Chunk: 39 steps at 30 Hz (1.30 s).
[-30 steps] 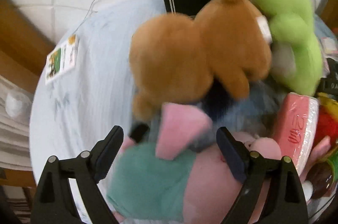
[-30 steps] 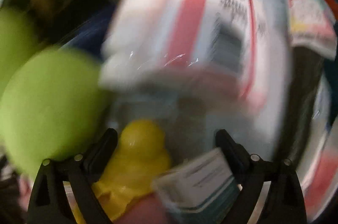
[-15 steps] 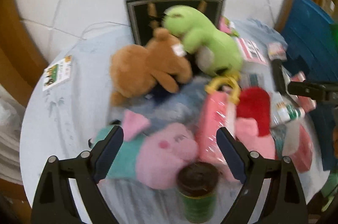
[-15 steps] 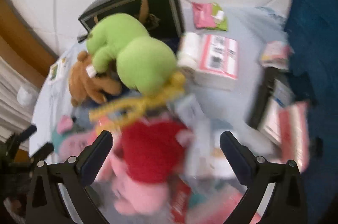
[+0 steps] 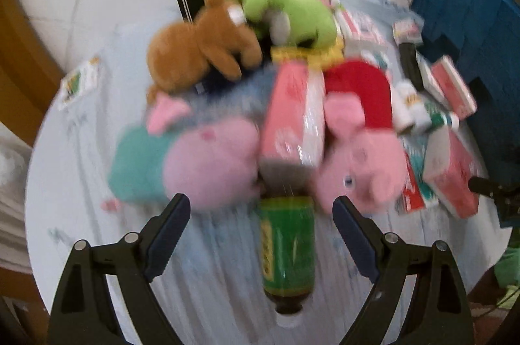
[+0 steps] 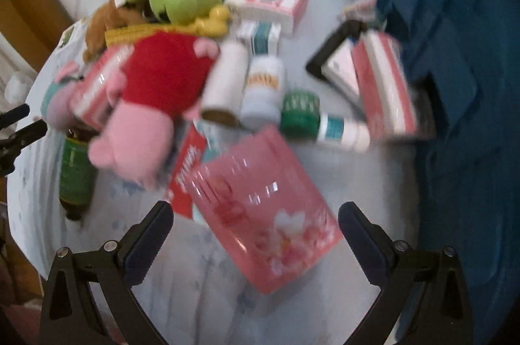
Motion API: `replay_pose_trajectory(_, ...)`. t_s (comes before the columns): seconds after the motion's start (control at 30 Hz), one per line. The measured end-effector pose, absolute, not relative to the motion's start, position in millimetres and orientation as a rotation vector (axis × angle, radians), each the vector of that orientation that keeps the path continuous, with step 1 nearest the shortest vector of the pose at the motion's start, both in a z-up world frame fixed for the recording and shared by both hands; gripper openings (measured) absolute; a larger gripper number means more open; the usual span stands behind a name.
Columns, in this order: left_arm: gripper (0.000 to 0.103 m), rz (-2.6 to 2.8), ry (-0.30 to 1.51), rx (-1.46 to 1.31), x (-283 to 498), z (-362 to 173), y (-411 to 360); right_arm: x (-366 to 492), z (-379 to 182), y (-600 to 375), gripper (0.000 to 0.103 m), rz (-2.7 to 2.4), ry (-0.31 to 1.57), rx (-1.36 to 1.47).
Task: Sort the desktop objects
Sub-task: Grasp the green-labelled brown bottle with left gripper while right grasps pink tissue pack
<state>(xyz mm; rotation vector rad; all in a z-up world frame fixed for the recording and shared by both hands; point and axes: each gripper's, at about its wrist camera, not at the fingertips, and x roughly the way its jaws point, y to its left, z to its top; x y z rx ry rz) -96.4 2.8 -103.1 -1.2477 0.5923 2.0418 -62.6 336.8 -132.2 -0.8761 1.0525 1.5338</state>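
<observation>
While both hover over the cluttered table [image 5: 65,182], the left gripper [image 5: 261,228] gapes empty above a green bottle [image 5: 287,247]; the right gripper [image 6: 255,231], just widened, holds nothing above a pink packet [image 6: 263,221].

Both tools pulled back, right tool [image 6: 255,223] opened wider

Plush toys [image 5: 208,52] heaped with pink packs [image 6: 266,228], white bottles [image 6: 263,91] and a green bottle [image 5: 287,244] lying flat on the surface [image 5: 81,182].
</observation>
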Motion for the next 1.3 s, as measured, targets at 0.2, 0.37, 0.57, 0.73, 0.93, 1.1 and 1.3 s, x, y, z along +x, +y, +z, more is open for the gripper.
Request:
replay_pose_trajectory(0.2,0.09,2.008,0.62,-1.387,-90.8,-151.5,5.6,-57.3,-150.5,338.6,0.103,1.528,1.071,-0.9)
replay_pose_trajectory(0.37,0.081,1.98,0.621,-1.481,-92.5,-176.9,6.2,-59.0,-166.7,349.0,0.103,1.543,1.079,-0.962)
replay_pose_trajectory(0.57,0.052,1.965,0.612,-1.501,-87.0,-180.8,4.2,-60.6,-174.8,361.1,0.103,1.566,1.06,-0.995)
replay_pose_trajectory(0.73,0.051,2.001,0.602,-1.418,-71.9,-157.0,-2.7,-58.7,-168.3,360.0,0.094,1.514,1.077,-0.919)
replay_pose_trajectory(0.93,0.051,2.042,0.575,-1.288,-51.8,-118.5,-13.2,-62.2,-147.9,345.4,0.091,1.521,1.073,-0.854)
replay_pose_trajectory(1.1,0.051,2.074,0.561,-1.188,-44.0,-86.6,-5.9,-62.6,-118.5,326.5,0.091,1.509,1.015,-0.774)
replay_pose_trajectory(1.3,0.051,2.096,0.519,-1.022,-21.5,-42.3,4.1,-70.3,-57.7,293.1,0.091,1.516,0.86,-0.655)
